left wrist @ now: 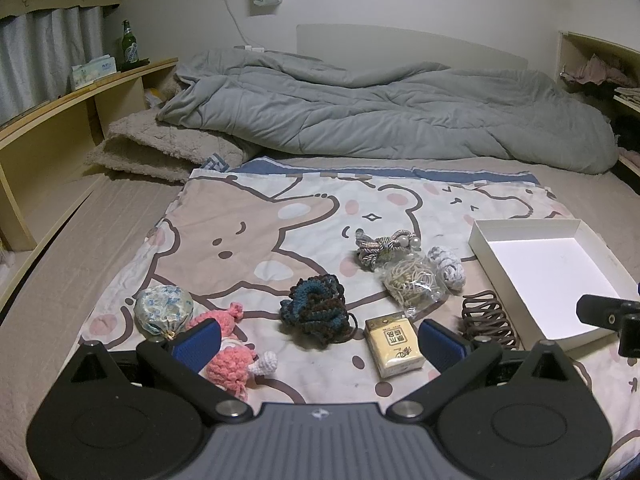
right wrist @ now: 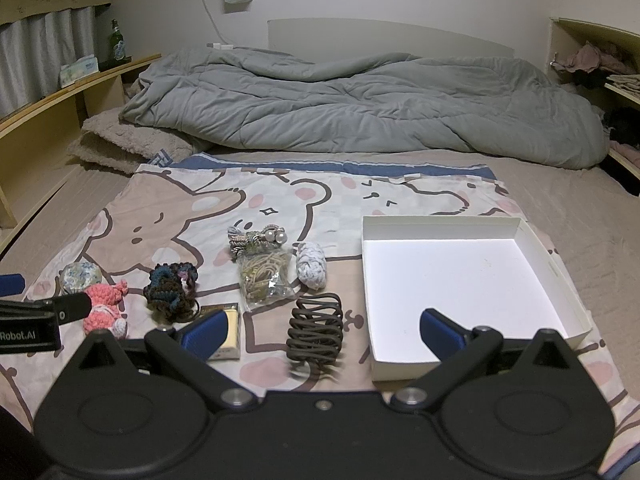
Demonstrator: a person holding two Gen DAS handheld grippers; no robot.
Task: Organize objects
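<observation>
Small objects lie on a cartoon bear cloth (left wrist: 248, 232) (right wrist: 168, 208) on a bed. From the left: a floral pouch (left wrist: 163, 310) (right wrist: 80, 276), a pink crochet toy (left wrist: 230, 354) (right wrist: 106, 308), a blue-brown scrunchie (left wrist: 314, 310) (right wrist: 170, 290), a yellow tissue pack (left wrist: 394, 342) (right wrist: 231, 334), a brown hair claw (left wrist: 486, 320) (right wrist: 316, 330), a bag of elastic bands (left wrist: 412, 284) (right wrist: 264, 276), a grey knotted tie (left wrist: 380, 246) (right wrist: 252, 238) and a white crochet roll (left wrist: 448, 266) (right wrist: 311, 265). An empty white box (left wrist: 540, 276) (right wrist: 460, 284) sits at the right. My left gripper (left wrist: 318, 342) is open above the tissue pack. My right gripper (right wrist: 320, 330) is open above the hair claw.
A rumpled grey duvet (left wrist: 380, 120) (right wrist: 360, 108) and a beige fleece blanket (left wrist: 160, 148) fill the far half of the bed. Wooden shelves (left wrist: 72, 120) run along the left with a green bottle (left wrist: 128, 46) and tissue box; more shelving (left wrist: 592, 68) stands at the right.
</observation>
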